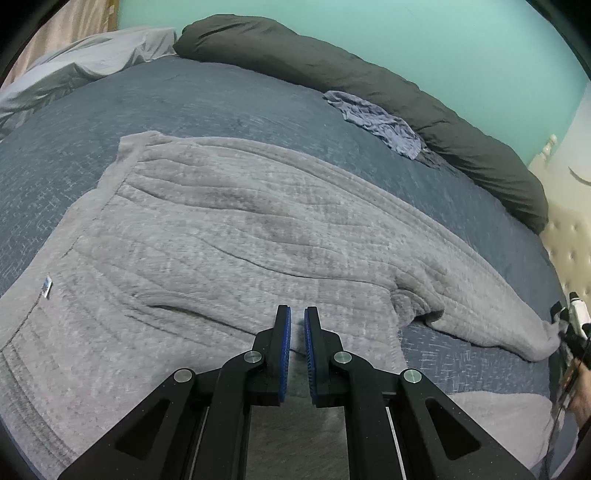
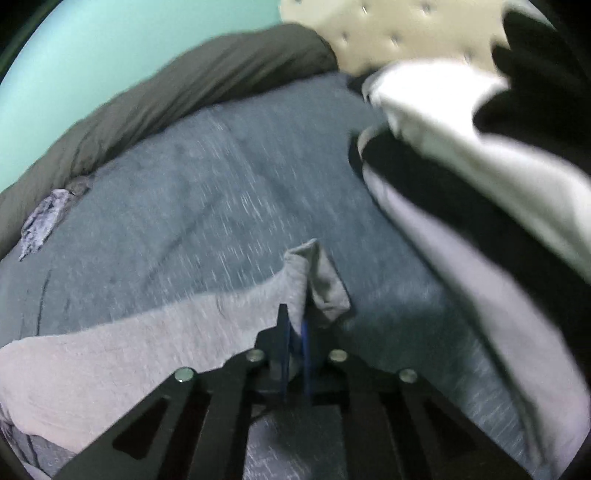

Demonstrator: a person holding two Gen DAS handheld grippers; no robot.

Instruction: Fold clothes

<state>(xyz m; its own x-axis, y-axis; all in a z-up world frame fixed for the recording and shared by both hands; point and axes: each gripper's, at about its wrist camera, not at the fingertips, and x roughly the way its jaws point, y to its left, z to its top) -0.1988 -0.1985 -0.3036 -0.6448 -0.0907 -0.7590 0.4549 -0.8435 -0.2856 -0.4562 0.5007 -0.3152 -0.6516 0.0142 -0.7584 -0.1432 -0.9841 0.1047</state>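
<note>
A grey fleece garment [image 1: 229,236] lies spread across the blue bedspread [image 1: 207,99], with a small label near its left edge. One long part of it stretches off to the right. My left gripper [image 1: 297,321] hovers low over the garment's near edge, its blue pads only a narrow gap apart with grey cloth showing between them. My right gripper [image 2: 295,328] is shut on the end of the stretched part [image 2: 314,273], which folds up over its fingertips. The right wrist view is blurred. At the left wrist view's right edge, the right gripper [image 1: 570,325] holds that same end.
A long dark grey bolster [image 1: 369,85] runs along the teal wall. A crumpled blue cloth [image 1: 376,118] lies beside it. Pale grey bedding [image 1: 81,62] is at the far left. A cream tufted headboard [image 2: 391,33] and a pile of white and black clothes [image 2: 461,177] are at the right.
</note>
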